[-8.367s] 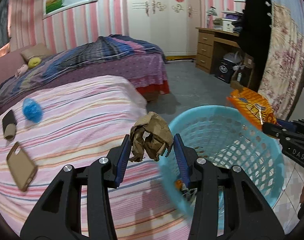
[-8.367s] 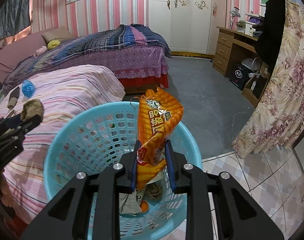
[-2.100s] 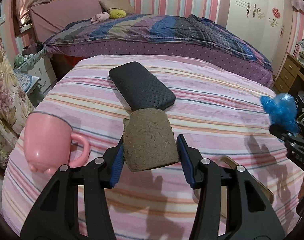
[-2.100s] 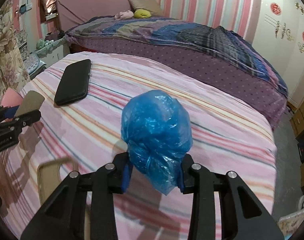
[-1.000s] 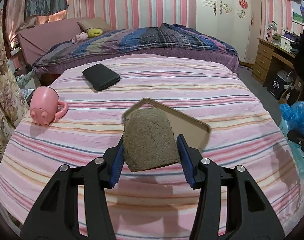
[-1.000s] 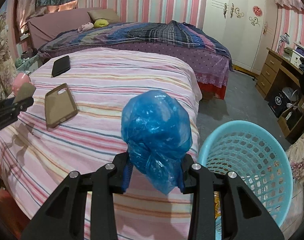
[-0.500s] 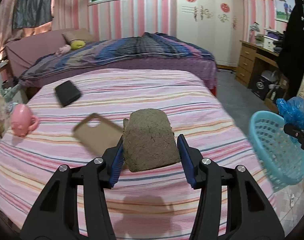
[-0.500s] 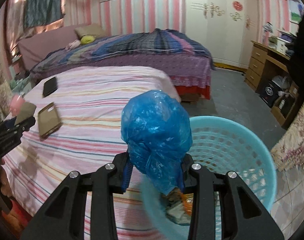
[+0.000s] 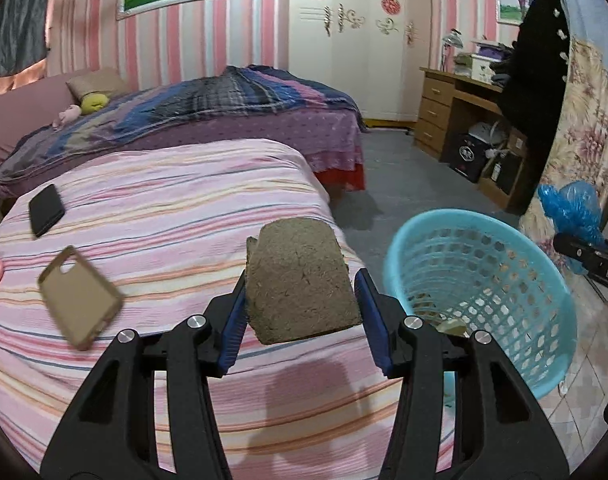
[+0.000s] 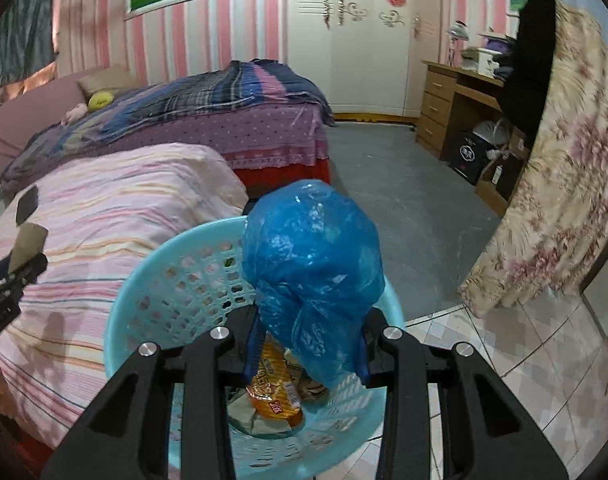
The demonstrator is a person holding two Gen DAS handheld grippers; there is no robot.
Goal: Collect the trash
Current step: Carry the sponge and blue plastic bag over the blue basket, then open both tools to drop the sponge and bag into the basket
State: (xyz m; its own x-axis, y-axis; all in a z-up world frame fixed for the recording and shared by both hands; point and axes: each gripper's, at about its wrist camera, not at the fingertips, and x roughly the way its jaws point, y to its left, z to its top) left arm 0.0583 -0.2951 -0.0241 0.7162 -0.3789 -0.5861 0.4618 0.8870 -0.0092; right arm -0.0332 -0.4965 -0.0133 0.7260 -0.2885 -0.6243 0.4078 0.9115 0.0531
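Tongs on the left (image 9: 302,312) grip a rough brown block (image 9: 302,282) above the striped bed (image 9: 176,208), just beside the blue basket (image 9: 551,280). Right tongs (image 10: 307,344) clamp a crumpled blue plastic bag (image 10: 311,268) over the basket's mouth, where an orange snack wrapper (image 10: 274,392) lies inside.

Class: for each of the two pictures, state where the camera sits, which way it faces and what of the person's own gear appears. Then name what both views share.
Left wrist: sits on the left hand-held gripper, faces over the striped bed; it grips a brown fibrous block, with the right gripper at the edge.
Right wrist: sits on the right hand-held gripper, looks down into the blue basket; it grips a blue plastic bag.
Shared: basket, bed, black phone.
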